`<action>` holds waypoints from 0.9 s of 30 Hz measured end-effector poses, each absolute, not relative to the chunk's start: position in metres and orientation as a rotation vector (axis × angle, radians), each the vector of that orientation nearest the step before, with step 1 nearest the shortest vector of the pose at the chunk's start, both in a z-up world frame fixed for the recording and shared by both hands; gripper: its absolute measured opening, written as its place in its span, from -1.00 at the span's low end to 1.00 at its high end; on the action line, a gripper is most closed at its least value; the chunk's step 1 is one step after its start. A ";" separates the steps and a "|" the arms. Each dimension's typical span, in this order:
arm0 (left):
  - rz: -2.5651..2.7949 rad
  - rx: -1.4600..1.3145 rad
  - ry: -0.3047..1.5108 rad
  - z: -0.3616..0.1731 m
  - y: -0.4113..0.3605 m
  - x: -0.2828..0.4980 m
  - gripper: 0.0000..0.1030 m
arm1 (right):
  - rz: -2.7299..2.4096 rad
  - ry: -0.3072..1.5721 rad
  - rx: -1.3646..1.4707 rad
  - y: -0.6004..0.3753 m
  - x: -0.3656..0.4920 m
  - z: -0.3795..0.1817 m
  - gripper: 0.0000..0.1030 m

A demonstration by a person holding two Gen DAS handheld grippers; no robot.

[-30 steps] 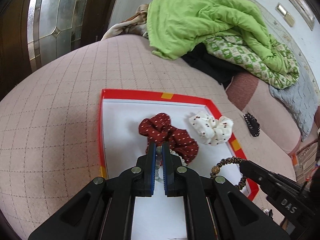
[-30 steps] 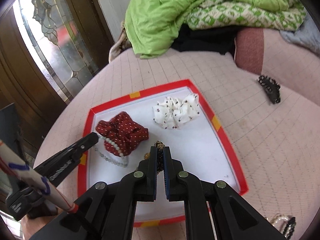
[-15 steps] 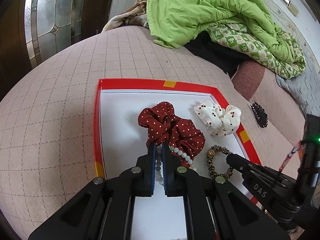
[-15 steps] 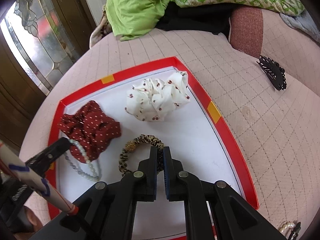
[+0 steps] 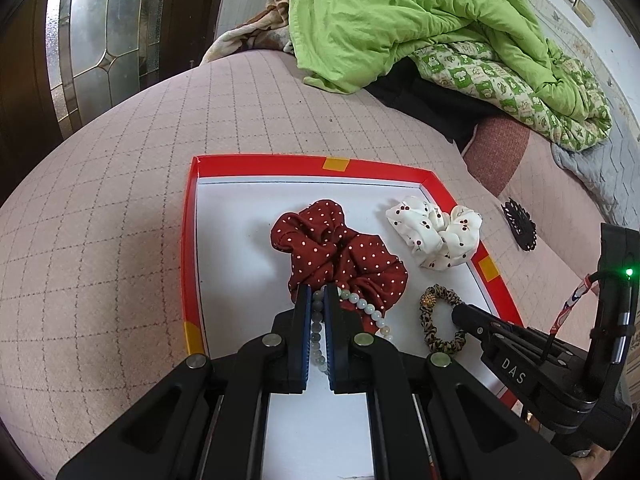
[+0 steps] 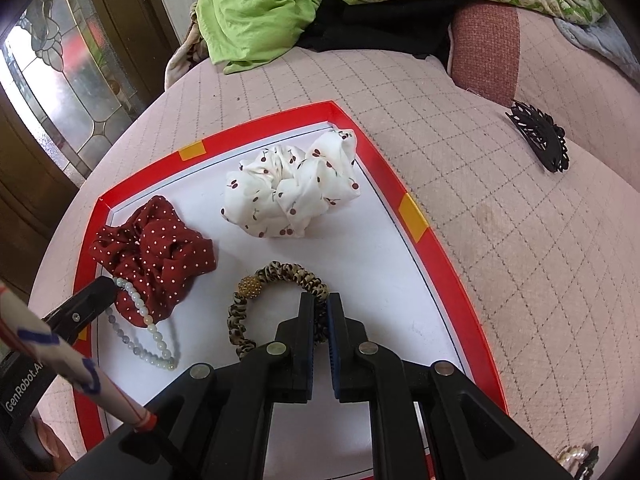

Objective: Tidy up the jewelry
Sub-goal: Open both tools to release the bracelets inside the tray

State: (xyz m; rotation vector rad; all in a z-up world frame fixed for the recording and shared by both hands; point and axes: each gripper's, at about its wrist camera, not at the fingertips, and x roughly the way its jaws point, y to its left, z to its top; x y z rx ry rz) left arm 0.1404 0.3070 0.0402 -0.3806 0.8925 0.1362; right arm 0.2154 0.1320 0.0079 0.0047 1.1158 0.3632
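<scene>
A red-rimmed white tray (image 5: 260, 166) (image 6: 416, 216) lies on the pink quilted surface. In it are a dark red dotted scrunchie (image 5: 340, 256) (image 6: 156, 248), a white cherry scrunchie (image 5: 434, 232) (image 6: 292, 192), a pale bead bracelet (image 5: 370, 312) (image 6: 148, 336) and a leopard hair tie (image 5: 434, 320) (image 6: 276, 276). My left gripper (image 5: 317, 300) is shut on the bead bracelet beside the red scrunchie. My right gripper (image 6: 319, 300) is shut on the leopard hair tie, which lies on the tray floor.
A black hair claw (image 6: 540, 136) (image 5: 520, 228) lies on the pink surface right of the tray. A green blanket pile (image 5: 420, 20) (image 6: 280, 8) sits behind. A small pearly item (image 6: 576, 458) lies at the near right. A glass door (image 5: 100, 40) is at left.
The right gripper has lowered the leopard hair tie onto the tray and moved nearer the scrunchies. The left gripper still grips the bead bracelet and has shifted slightly forward.
</scene>
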 end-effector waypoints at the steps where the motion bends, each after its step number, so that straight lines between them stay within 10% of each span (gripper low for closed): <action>1: 0.137 -0.379 0.891 0.040 0.307 0.141 -0.89 | 0.363 1.118 0.010 0.131 0.216 0.008 -0.84; 7: 0.134 -0.372 0.871 0.045 0.304 0.141 -0.83 | 0.363 1.115 0.028 0.125 0.215 0.012 -0.81; 11: 0.147 -0.355 0.838 0.052 0.301 0.138 -0.34 | 0.369 1.098 0.038 0.120 0.213 0.019 -0.76; 27: 0.031 -0.225 0.721 0.082 0.242 0.138 -0.32 | 0.401 1.026 0.134 0.050 0.171 0.055 -0.75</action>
